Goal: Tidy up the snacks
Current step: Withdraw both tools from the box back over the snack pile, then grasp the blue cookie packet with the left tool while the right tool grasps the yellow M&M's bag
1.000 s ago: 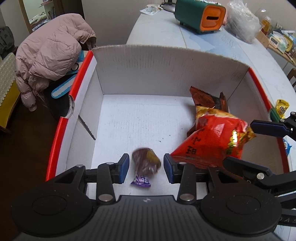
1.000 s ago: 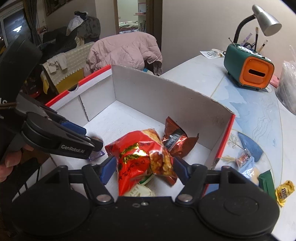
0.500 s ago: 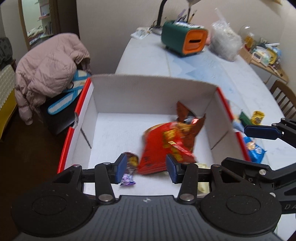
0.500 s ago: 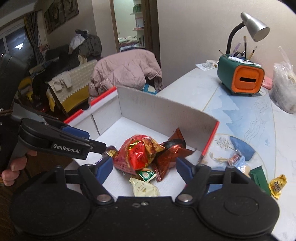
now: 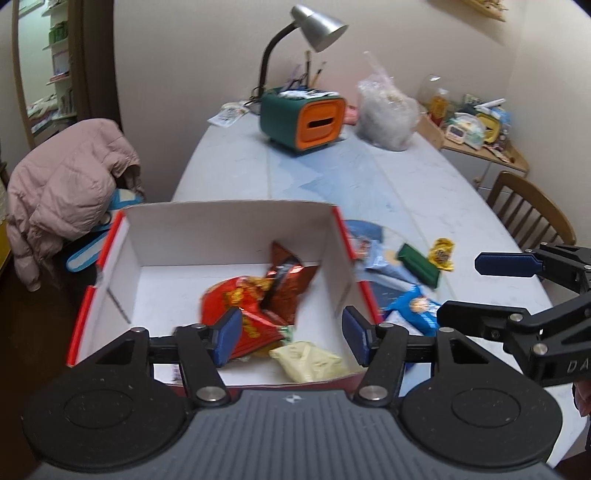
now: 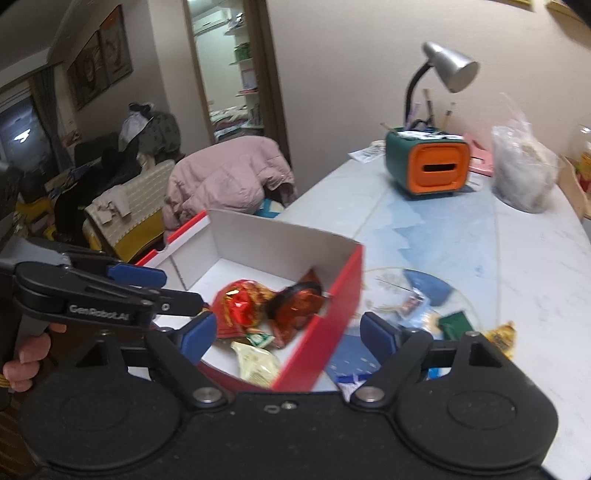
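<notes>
A white cardboard box (image 5: 229,232) with red rims stands on the table's near left end. In it lie a red snack bag (image 5: 236,295), a dark brown wrapper (image 5: 288,280) and a pale yellow packet (image 5: 310,360). My left gripper (image 5: 291,338) hovers above the box's near edge, its jaws opening with nothing between the pads. My right gripper (image 6: 290,332) hangs over the box's red right wall (image 6: 325,332), its jaws also opening and empty. Each gripper shows in the other's view: the right gripper (image 5: 458,290), the left gripper (image 6: 183,288). Right of the box lie a green packet (image 5: 419,264), a yellow packet (image 5: 441,253) and a blue packet (image 5: 413,310).
At the table's far end stand a green and orange holder (image 5: 303,122), a desk lamp (image 5: 317,26) and a clear plastic bag (image 5: 386,114). A pink jacket (image 5: 70,184) drapes a chair left of the box. A wooden chair (image 5: 528,218) stands at the right.
Both grippers drew back and rose away from the box while their jaws widened. The red bag and a small purple candy left the pads and now lie in the box.
</notes>
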The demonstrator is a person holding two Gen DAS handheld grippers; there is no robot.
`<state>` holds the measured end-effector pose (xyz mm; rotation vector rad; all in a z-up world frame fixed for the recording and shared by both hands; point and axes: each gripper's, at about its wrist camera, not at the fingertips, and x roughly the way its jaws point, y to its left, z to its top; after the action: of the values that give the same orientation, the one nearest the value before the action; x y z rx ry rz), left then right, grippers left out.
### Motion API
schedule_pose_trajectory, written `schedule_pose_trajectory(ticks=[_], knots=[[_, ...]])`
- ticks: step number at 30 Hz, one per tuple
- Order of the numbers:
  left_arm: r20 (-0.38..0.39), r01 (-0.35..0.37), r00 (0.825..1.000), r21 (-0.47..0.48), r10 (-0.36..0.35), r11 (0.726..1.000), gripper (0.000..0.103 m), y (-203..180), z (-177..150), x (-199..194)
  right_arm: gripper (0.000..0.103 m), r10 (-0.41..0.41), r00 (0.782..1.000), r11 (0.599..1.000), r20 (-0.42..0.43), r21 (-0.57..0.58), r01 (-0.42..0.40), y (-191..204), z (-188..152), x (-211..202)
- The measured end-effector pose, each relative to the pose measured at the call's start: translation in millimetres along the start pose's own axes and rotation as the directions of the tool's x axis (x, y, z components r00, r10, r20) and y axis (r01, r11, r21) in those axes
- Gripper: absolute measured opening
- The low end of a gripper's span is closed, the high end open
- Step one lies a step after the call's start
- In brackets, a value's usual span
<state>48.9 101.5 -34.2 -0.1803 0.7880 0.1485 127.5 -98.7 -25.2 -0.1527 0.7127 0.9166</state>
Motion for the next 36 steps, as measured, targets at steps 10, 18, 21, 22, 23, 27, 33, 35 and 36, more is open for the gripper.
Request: schedule_pose_trajectory(ticks=[10, 18, 21, 22, 23, 27, 33, 35, 36], knots=[[0.028, 0.067, 0.997, 0.012, -0.067, 0.998, 0.072, -48.9, -4.2, 2.5, 0.097, -0.076, 0.996, 0.997, 0.037, 0.037, 0.075, -45.7, -27.0, -44.1], [0.007, 0.095, 0.995, 0.012, -0.095, 0.995, 0.073, -88.3, -5.8, 19.8, 0.103, -0.111, 0.993, 0.993, 0.048, 0.044, 0.109, -85.3, -41.3, -64.1], [-0.004, 0.091, 0.996, 0.017, -0.091, 0.996, 0.073, -104.8, -6.5, 29.2, 0.103, -0.131, 0.991, 0.991, 0.041, 0.047, 0.129, -103.9, -44.3, -68.3], [-0.01, 0.09, 0.996, 0.016, -0.09, 0.996, 0.073, -110.2, -6.6, 32.8, 0.103, -0.139, 0.99, 0.989, 0.037, 0.05, 0.137, -110.8, -45.7, -70.1], [-0.014, 0.089, 0.996, 0.015, -0.089, 0.996, 0.073, -115.9, -6.8, 36.8, 0.103, -0.144, 0.989, 0.988, 0.033, 0.053, 0.142, -117.4, -46.4, -70.5], [-0.029, 0.083, 0.996, 0.01, -0.083, 0.996, 0.073, -138.3, -8.7, 51.4, 0.103, -0.168, 0.986, 0.984, 0.019, 0.058, 0.167, -145.7, -49.3, -67.7], [-0.063, 0.064, 0.996, -0.033, -0.066, 0.997, 0.073, -163.0, -11.6, 78.8, 0.103, -0.186, 0.982, 0.98, -0.02, 0.072, 0.187, -186.8, -55.6, -56.8], [-0.085, 0.06, 0.994, -0.063, -0.065, 0.996, 0.073, -168.3, -10.2, 90.7, 0.102, -0.183, 0.983, 0.98, -0.032, 0.068, 0.185, -198.0, -57.6, -52.6], [-0.098, 0.053, 0.993, -0.083, -0.061, 0.995, 0.073, -170.4, -9.3, 97.3, 0.102, -0.182, 0.983, 0.981, -0.037, 0.068, 0.184, -203.4, -58.4, -50.4]])
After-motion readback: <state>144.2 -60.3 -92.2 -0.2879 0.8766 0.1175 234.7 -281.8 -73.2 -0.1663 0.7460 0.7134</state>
